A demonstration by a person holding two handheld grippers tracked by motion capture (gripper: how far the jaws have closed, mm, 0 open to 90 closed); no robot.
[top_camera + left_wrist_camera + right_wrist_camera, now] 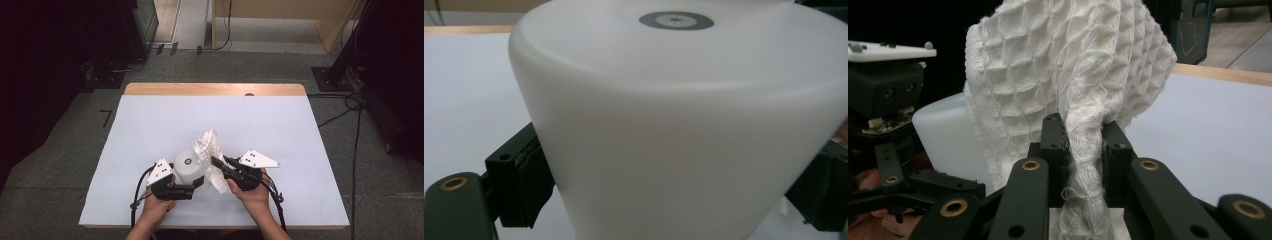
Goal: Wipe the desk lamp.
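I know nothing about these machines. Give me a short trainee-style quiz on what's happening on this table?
1. True or false: the left claw is clamped on the white cup.
2. What does the right claw pinch?
A) a cable
B) the white waffle cloth
C) a sponge
3. In the high view, on which side of the cup does the cloth sit?

Key: 1 true. 2 B. 3 its right side, against the cup.

i see a milky white cup (188,167) bearing a grey ring mark, and a white cloth (210,150) with a raised waffle-grid weave. both claws are black with pale grey plates. the desk (150,125) has a pale bluish-white cover and light wood edge.
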